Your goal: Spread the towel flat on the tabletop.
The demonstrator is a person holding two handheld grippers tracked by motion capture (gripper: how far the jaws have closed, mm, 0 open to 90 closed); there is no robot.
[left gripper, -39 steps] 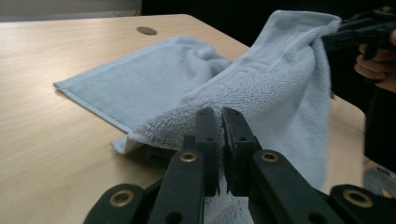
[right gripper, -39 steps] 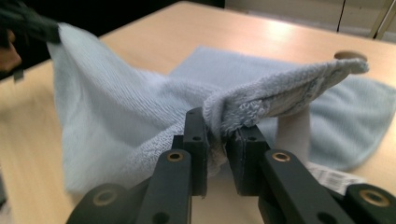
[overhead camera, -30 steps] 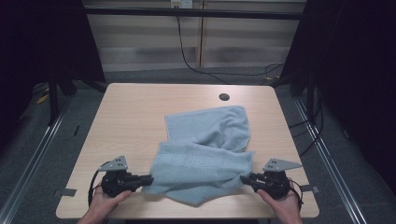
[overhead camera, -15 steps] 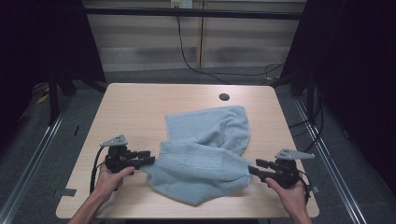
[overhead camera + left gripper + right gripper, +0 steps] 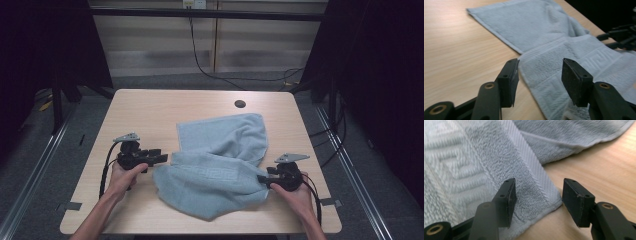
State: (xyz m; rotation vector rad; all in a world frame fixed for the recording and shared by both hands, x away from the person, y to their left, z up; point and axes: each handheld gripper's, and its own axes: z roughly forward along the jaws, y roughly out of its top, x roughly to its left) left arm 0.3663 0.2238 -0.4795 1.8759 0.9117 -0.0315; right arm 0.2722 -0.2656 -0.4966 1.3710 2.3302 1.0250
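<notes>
High view: a light blue towel (image 5: 220,160) lies rumpled and partly folded over itself on the wooden table (image 5: 150,115), centre to lower centre. Left tool (image 5: 161,158) sits at the towel's 9 o'clock edge, jaws spread, tips at the cloth border; whether they touch it cannot be told from here. Right tool (image 5: 262,179) sits at the towel's 4 o'clock corner, its tips right against the cloth. A hand holds each tool from the 6 o'clock side of the table. A small dark round hole (image 5: 240,104) sits in the table at 12 o'clock from the towel. Left gripper view: left tool (image 5: 539,75) jaws stand wide, having just been opening; the patterned towel (image 5: 564,55) edge lies on the table between and beyond the pads, not pinched. The other tool (image 5: 621,37) appears at 2 o'clock, beside the towel's far side. Right gripper view: right tool (image 5: 537,197) jaws likewise wide and just opened further; the hemmed towel (image 5: 499,165) corner rests between them near the left pad, loose, with bare table (image 5: 604,167) toward 3 o'clock. The weave and hem ribbing are plain here, unreadable from above.
</notes>
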